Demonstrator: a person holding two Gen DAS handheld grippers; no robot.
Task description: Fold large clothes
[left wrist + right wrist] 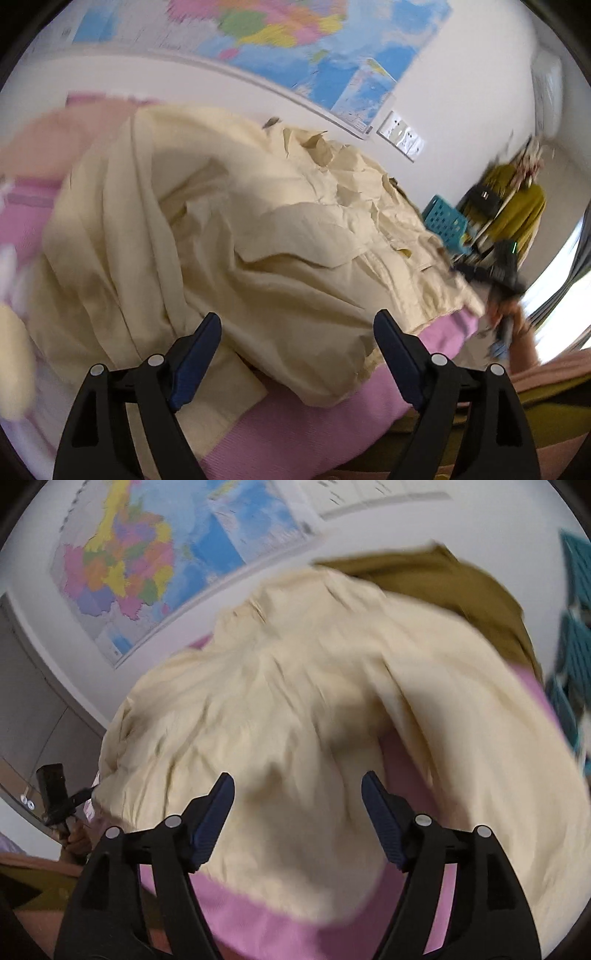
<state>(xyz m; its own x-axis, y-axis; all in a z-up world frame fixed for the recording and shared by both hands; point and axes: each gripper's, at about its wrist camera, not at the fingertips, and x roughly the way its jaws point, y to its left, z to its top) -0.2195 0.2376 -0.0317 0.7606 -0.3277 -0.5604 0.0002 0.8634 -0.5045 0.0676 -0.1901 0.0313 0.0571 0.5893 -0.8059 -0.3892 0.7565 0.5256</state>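
Cream cotton garment (229, 236) lies rumpled on the pink ribbed bed cover (295, 435). We've got the left hand-held gripper (297, 358) and right hand-held gripper (298, 812) both spread wide above it, nothing between the blue pads. Wall map (147, 561) lettering's too blurry to read.

You have a colourful wall map (295, 40) behind the pink bed cover (295, 435), a wall socket plate (400, 136) beside it, and a teal perforated basket (445, 221) further right.
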